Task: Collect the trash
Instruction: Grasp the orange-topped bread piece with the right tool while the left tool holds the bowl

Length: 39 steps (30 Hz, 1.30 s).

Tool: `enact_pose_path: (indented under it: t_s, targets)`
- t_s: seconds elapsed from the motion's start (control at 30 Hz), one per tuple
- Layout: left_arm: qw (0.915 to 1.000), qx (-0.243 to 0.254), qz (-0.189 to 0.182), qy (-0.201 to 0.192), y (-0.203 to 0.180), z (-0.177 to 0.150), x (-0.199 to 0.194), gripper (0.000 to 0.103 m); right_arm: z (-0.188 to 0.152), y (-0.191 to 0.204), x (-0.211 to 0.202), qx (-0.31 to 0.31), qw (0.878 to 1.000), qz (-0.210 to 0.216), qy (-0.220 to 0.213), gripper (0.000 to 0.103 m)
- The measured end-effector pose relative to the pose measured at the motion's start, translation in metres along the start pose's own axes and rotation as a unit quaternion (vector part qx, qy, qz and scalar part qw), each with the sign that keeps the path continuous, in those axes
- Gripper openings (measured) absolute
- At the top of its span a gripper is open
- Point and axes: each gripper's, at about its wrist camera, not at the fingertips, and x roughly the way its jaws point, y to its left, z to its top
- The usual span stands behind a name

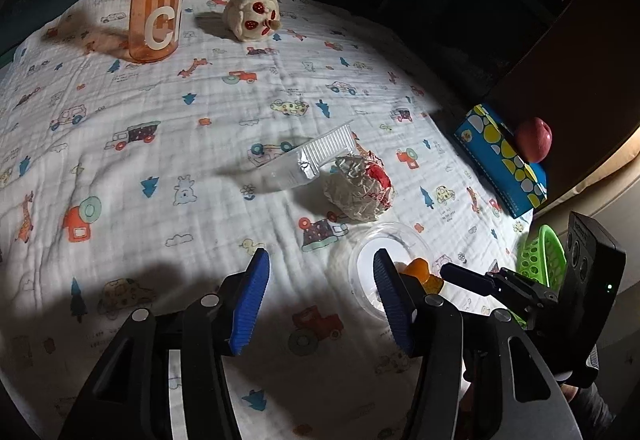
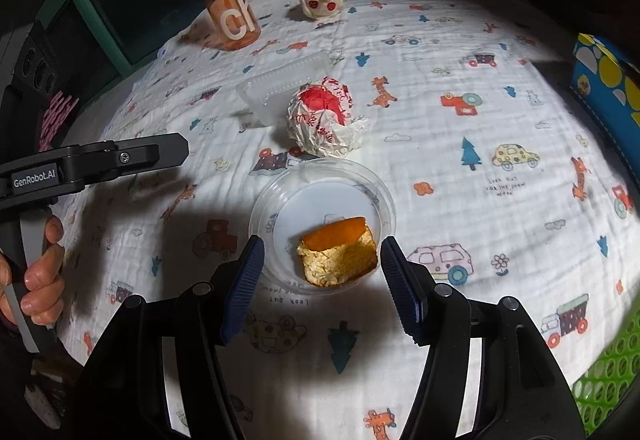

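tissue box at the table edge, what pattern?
Blue cardboard tissue box with yellow and white pebble shapes; clearest in left wrist view.

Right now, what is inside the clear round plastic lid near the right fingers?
A piece of orange peel lies inside the clear round lid, pith side up. The rest of the lid shows only the cloth beneath. What lies under the peel is covered.

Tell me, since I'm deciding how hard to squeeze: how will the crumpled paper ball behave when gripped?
The crumpled paper ball looks light and hollow, so it probably crushes easily. Its creased surface should grip well. Being roundish, it may roll if nudged.
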Motion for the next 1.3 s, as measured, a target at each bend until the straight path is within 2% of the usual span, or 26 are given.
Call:
enact_pose_path:
  t_s: [0.3, 0.53, 0.77, 1.13, 1.23, 1.3]
  targets:
    - [0.9999, -0.014, 0.005, 0.003, 0.016, -0.006, 0.002, 0.054, 0.009, 0.012, 0.028, -0.06, 0.996, -0.036, 0.051, 0.06]
    - [0.9998, -0.016, 0.001, 0.01, 0.019, -0.01, 0.006, 0.054, 0.008, 0.014, 0.034, -0.077, 0.994, -0.048, 0.057, 0.046]
    - [0.9997, 0.005, -0.013, 0.022, 0.001, -0.009, 0.017, 0.054, 0.007, 0.007, 0.014, -0.035, 0.999, -0.027, 0.03, 0.039]
    - [0.9974, 0.053, -0.019, 0.046, -0.034, -0.008, 0.053, 0.054, -0.001, -0.008, -0.051, 0.016, 0.999, -0.008, -0.04, 0.038]
    - [0.9966, 0.065, -0.013, 0.051, -0.038, -0.007, 0.062, 0.05, -0.007, -0.014, -0.07, 0.025, 0.998, -0.013, -0.057, 0.038]
    - [0.9956, 0.076, -0.008, 0.055, -0.042, -0.007, 0.067, 0.042, -0.012, -0.02, -0.082, 0.035, 0.997, -0.016, -0.066, 0.038]
